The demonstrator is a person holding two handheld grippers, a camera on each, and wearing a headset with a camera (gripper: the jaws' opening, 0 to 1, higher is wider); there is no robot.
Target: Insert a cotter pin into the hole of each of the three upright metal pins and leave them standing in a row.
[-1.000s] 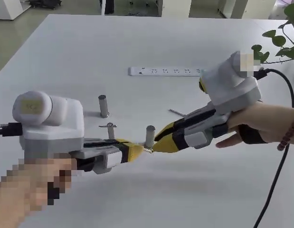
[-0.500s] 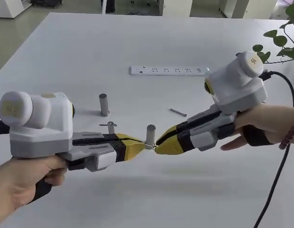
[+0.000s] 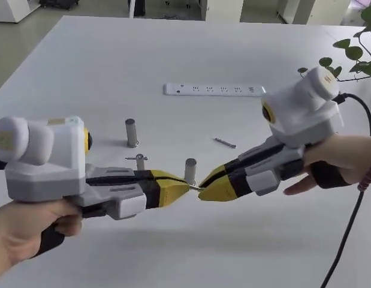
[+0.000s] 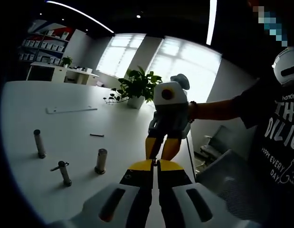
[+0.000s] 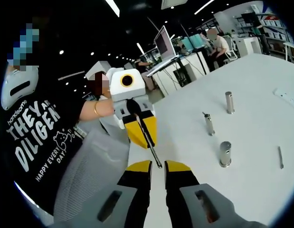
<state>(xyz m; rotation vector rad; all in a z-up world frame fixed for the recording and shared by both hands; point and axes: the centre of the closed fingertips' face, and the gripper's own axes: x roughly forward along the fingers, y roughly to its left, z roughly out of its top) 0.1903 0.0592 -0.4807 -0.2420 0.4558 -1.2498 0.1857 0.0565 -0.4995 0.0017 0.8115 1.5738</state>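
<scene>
Over the white table [image 3: 173, 54], the left gripper [image 3: 183, 188] and right gripper [image 3: 204, 191] meet tip to tip just in front of the nearest metal pin [image 3: 190, 170]. The left jaws are pressed together on one end of a cotter pin [image 5: 149, 142]. The right jaws stand slightly parted, with its free end between them. This looks like a regrip before insertion. To do it well, one tool should clamp the cotter pin near its head, level it with the cross hole and push slowly along the hole's axis. The other tool should steady the upright so it does not tip. The hole is too small to make out, so the upright may need turning first.

The table is smooth and matte, so uprights could slide on it. Both grippers have bulky white plastic bodies that narrow to black and yellow wedge tips. All three uprights are short, dull grey metal cylinders; the middle metal pin [image 3: 140, 163] is already cross-pinned and the far metal pin [image 3: 131, 132] is bare. Thin and stiff-looking, the cotter pin is slender wire, and a spare cotter pin [image 3: 224, 142] lies flat, well apart from the row
</scene>
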